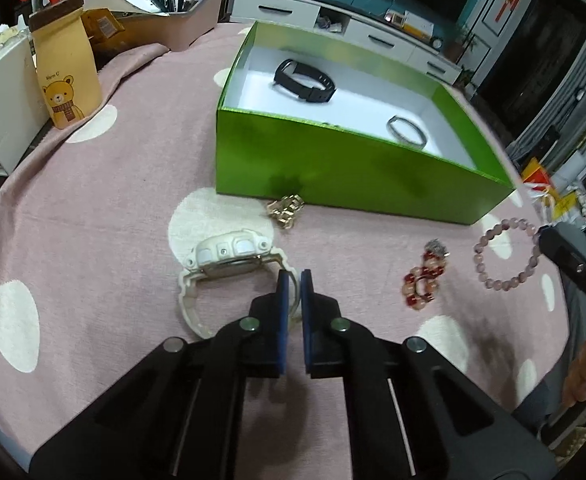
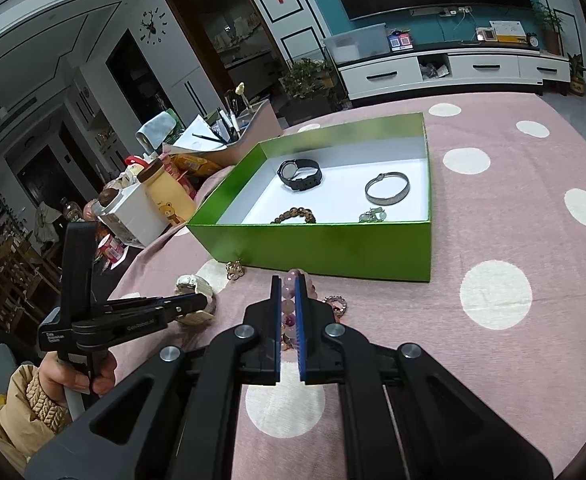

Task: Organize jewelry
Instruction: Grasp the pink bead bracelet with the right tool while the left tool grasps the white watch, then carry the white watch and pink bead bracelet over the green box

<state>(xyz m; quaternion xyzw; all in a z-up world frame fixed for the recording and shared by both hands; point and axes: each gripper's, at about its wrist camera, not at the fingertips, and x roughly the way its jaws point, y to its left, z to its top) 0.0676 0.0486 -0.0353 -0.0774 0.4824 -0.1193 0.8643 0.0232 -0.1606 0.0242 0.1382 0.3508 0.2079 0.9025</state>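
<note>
Claw, left (image 1: 294, 276): pads nearly together, pinching the strap of the white watch (image 1: 229, 258) at frame centre, on the pink dotted table (image 1: 93, 216). Claw, right (image 2: 288, 282): pressed onto the pale purple bead bracelet (image 2: 289, 312), low centre of its view. Red bead bracelet (image 1: 423, 280) lies right of the watch, gold trinket (image 1: 285, 208) just below the green box (image 1: 333, 172). Inside the box, upper centre: black watch (image 1: 305, 80), silver bangle (image 1: 407, 130), brown bead bracelet (image 2: 293, 215), green piece (image 2: 373, 215).

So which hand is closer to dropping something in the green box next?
Probably the right. Its tongs already pinch the pink bead bracelet just before the green box; the left tongs pinch the white watch.
</note>
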